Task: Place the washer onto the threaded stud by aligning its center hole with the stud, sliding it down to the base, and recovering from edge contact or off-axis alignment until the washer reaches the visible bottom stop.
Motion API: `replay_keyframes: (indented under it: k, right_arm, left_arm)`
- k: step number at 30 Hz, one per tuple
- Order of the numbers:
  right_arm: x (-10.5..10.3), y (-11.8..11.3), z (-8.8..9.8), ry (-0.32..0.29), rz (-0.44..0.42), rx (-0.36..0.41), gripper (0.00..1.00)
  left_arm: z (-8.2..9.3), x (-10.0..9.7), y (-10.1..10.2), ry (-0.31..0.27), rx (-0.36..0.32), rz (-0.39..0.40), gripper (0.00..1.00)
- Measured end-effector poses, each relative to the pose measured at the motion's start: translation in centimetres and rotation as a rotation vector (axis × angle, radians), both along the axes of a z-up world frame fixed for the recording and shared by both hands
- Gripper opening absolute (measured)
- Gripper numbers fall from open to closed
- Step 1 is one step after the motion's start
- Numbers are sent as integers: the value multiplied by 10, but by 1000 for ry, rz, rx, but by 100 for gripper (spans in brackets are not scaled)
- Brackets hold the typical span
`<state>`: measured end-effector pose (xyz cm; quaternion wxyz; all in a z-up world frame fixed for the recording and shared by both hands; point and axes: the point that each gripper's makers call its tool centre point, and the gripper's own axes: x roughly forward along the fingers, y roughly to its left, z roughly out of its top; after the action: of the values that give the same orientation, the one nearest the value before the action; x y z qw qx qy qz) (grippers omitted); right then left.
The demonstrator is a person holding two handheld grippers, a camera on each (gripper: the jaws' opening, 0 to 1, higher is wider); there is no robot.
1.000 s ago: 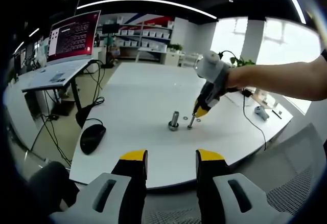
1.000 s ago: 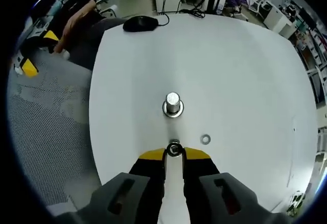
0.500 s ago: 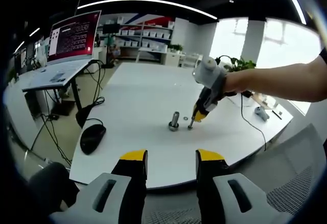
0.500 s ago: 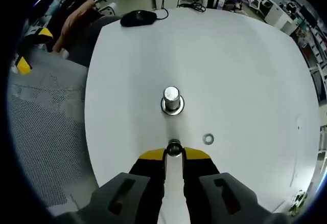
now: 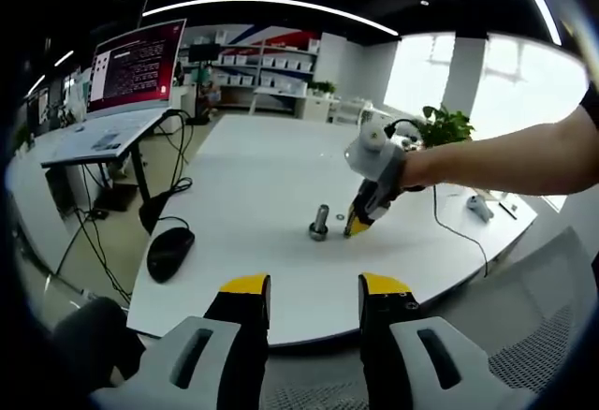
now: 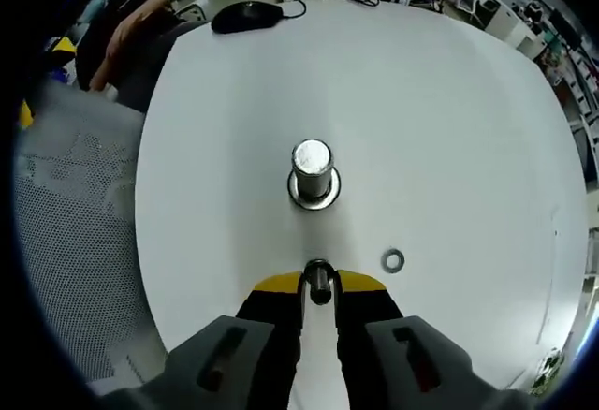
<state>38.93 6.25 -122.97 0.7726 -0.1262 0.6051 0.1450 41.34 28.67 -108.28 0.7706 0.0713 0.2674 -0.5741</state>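
Right now your right gripper (image 6: 319,282) is clamped on the washer (image 6: 319,280), above the table (image 6: 449,120) — the upright stud (image 6: 313,174) lies straight ahead along its jaws. Your left gripper (image 5: 314,290) hangs back, parted and empty — the right is far nearer.

Monitor (image 5: 137,65) shows lines of text; seemingly too small to read

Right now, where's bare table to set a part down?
Bare: the wide stretch beyond the stud, up to the mouse. Crowded: near edge, where right tongs hold a washer beside a loose washer.
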Motion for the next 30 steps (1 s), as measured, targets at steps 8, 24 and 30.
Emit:
replay_keyframes:
  k: [8,24,30]
  right_arm:
    - [-3,-4,-3,-18,12,-36,26]
    - [-30,-30,3,-26,-64,-20,28]
    - [-38,-47,9,-29,-92,-31,28]
  left_arm:
    - [0,0,0,1,0,0,35]
    - [0,1,0,0,-1,1,36]
    - [-1,1,0,0,-2,2,36]
